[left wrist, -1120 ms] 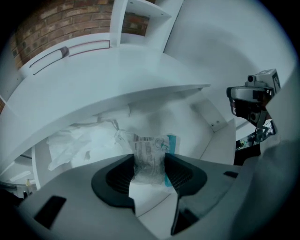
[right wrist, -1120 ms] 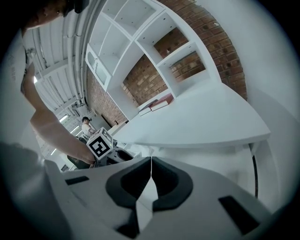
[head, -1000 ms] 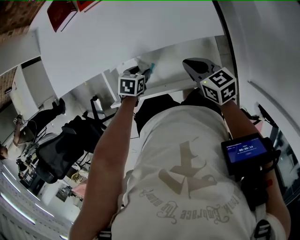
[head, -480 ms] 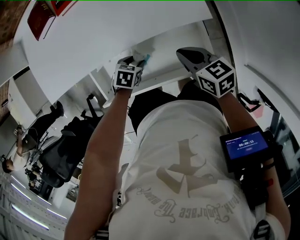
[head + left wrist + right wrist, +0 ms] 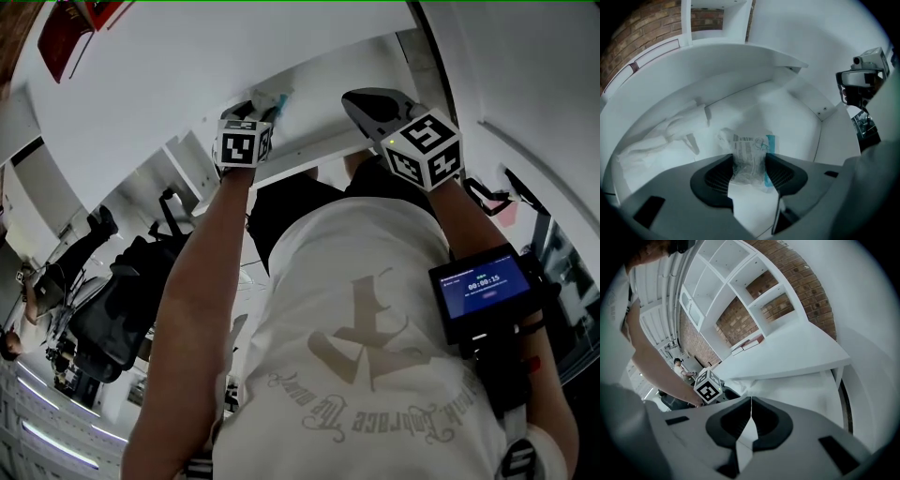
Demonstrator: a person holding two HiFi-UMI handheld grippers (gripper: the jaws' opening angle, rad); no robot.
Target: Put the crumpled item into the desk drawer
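Standing over the white worktop, the person has the drawer beneath it pulled open, so that part of the job looks done. The drawer's pale floor shows plainly in the left gripper view, with some washed-out white stuff lying at its left side that I cannot name. The left gripper points steeply down into the opening. Its fingers are clenched on the crumpled item, a clear wrapper with a barcode and a blue edge, which is held above the drawer floor and not yet let go. The right gripper hangs beside it, fingers pressed together on nothing. What is left, by my reading, is to release the wrapper into the drawer and then perhaps push the drawer shut.
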